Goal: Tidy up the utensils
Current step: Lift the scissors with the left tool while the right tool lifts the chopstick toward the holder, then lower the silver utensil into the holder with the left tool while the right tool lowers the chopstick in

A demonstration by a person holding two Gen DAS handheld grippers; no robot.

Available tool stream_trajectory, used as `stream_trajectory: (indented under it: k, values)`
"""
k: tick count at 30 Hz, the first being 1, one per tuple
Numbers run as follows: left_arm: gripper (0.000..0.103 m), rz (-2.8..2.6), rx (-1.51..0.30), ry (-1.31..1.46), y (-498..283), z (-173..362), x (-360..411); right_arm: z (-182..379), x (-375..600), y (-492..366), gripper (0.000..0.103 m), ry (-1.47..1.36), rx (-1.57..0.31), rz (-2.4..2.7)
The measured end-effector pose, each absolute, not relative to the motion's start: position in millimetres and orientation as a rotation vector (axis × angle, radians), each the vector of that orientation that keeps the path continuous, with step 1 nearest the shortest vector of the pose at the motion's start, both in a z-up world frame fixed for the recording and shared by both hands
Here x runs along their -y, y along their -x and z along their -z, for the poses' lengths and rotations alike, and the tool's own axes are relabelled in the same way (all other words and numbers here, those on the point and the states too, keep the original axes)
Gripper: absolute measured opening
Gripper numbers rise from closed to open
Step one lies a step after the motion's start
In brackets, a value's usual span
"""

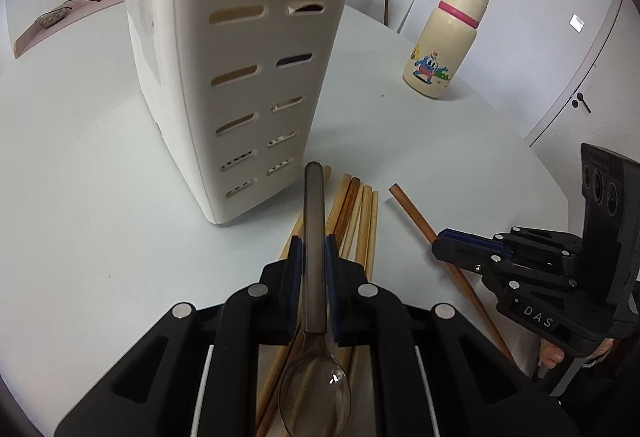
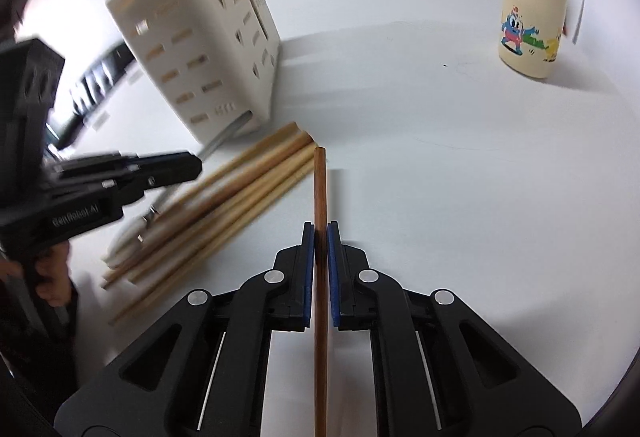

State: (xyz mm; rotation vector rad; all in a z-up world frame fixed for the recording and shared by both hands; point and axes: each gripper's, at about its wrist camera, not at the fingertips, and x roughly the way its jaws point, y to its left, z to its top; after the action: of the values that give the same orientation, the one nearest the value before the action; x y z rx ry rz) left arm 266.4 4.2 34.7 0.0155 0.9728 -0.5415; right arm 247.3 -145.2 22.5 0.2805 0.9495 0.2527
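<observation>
Cream plastic holder (image 1: 240, 77) already shows dark handles through its slots. The left gripper (image 1: 314, 257) clamps a spoon (image 1: 314, 277) and the right gripper (image 2: 320, 237) a brown chopstick (image 2: 320, 189), neither yet in. Pale chopsticks (image 2: 224, 205) lie beside the holder's base.

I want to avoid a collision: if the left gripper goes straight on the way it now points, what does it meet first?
Probably the white utensil holder. The left gripper, shut on the smoky spoon, aims at its lower slotted wall, and the spoon's handle tip would likely touch first. Depth is uncertain.
</observation>
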Motion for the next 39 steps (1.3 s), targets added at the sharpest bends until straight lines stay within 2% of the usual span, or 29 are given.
stream_trajectory:
  k: [7, 17, 24, 39]
  values:
    - [0.011, 0.566, -0.780, 0.033, -246.0, -69.7, -20.3, -40.8, 163.4, -242.6, 0.006, -0.482, -0.704, -0.405]
    - [0.011, 0.572, -0.541, 0.017, -218.3, -103.9, -22.1, -86.2, 152.5, -227.5, 0.006, -0.496, -0.343, -0.507]
    - [0.011, 0.536, -0.411, 0.060, -203.6, -125.0, -23.8, -116.5, 143.1, -235.1, 0.006, -0.454, -0.254, -0.520]
    - [0.011, 0.399, -0.334, 0.096, -214.8, -176.3, -37.8, -197.7, 145.7, -258.1, 0.006, -0.350, -0.114, -0.554]
